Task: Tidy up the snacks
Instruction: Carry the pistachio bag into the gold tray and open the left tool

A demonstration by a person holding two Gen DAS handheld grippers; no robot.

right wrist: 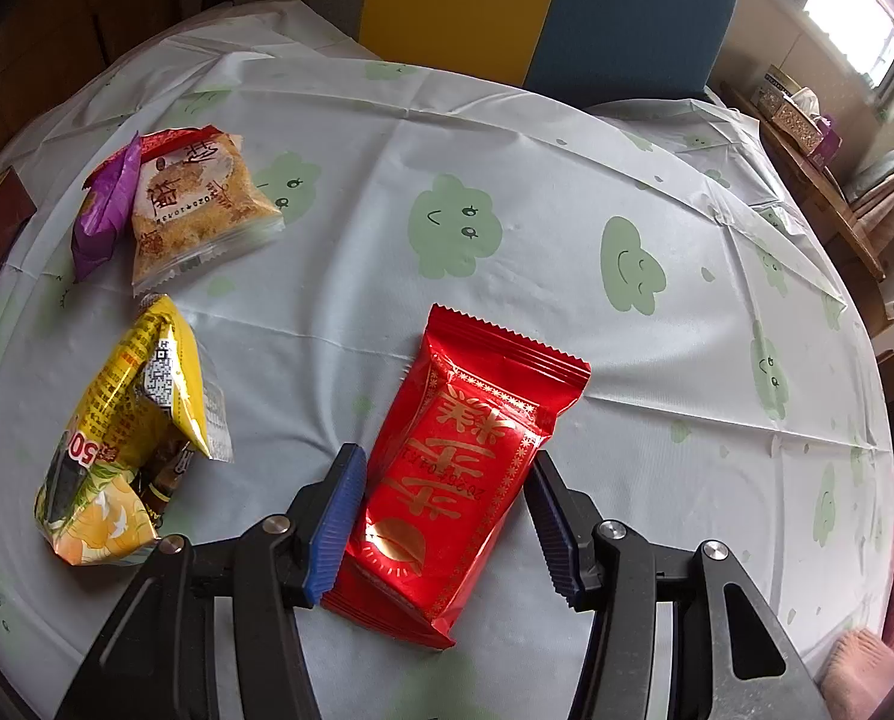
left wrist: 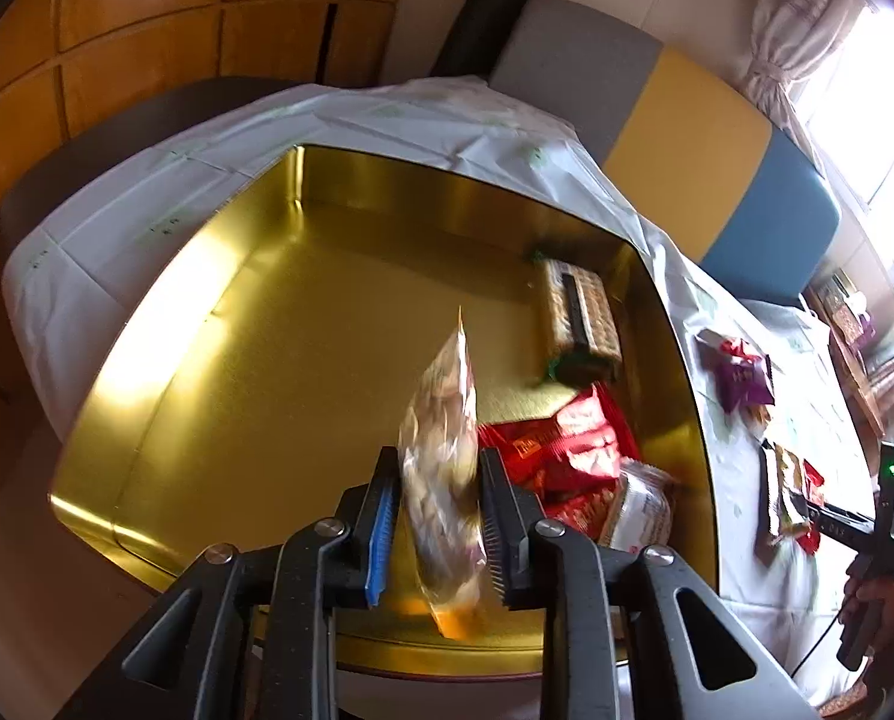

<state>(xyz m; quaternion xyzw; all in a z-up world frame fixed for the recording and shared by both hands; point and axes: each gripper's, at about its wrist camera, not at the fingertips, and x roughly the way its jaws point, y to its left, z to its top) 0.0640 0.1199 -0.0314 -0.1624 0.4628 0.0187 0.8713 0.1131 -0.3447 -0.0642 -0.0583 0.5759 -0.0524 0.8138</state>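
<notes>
Two grippers: my left gripper (left wrist: 438, 516) stands slightly apart around a clear snack bag (left wrist: 444, 456), long axis pointing away, over the gold tin (left wrist: 237, 324); my right gripper (right wrist: 444, 516) brackets the red packet (right wrist: 459, 480) flat on the tablecloth (right wrist: 567, 180), lengthwise between wider-set fingers, contact unclear

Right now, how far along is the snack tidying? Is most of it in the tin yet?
About half. Done: a biscuit pack and red packets lie in the gold tin. In hand: the left gripper has a clear snack bag between its fingers over the tin; the right gripper straddles a red packet on the table. Left: a yellow bag, a clear pastry pack and a purple packet.
</notes>
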